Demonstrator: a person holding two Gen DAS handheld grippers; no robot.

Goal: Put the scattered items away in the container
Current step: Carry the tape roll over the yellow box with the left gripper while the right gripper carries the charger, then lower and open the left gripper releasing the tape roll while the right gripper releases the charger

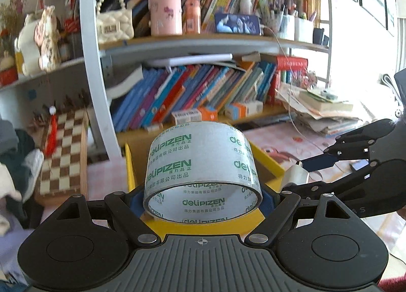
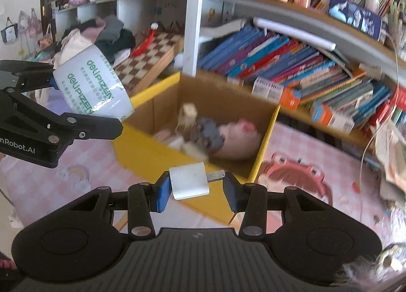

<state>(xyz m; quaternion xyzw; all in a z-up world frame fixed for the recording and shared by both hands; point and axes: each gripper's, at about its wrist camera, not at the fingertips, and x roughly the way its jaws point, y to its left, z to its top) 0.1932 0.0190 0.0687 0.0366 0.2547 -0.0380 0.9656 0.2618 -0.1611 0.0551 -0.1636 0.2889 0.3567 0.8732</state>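
Two grippers, each loaded with an item, are held at a yellow-edged cardboard box (image 2: 162, 104) on a pink patterned desk (image 2: 63, 185).

A roll of tape (image 1: 201, 172), printed with green lettering, is clamped between the blue pads of the left gripper (image 1: 203, 200) and is seen above the near-left corner of the box. A small white adapter (image 2: 189, 184) with a metal plug is pinched in the right gripper (image 2: 195, 190) just before the box's near wall; its left pad is pressed to the adapter, the right pad to the plug tip. Inside the box, a pink plush toy (image 2: 238, 137) and several blurred small items are seen. Behind the box, a chessboard (image 2: 149, 56) and rows of books (image 2: 291, 63) are visible.
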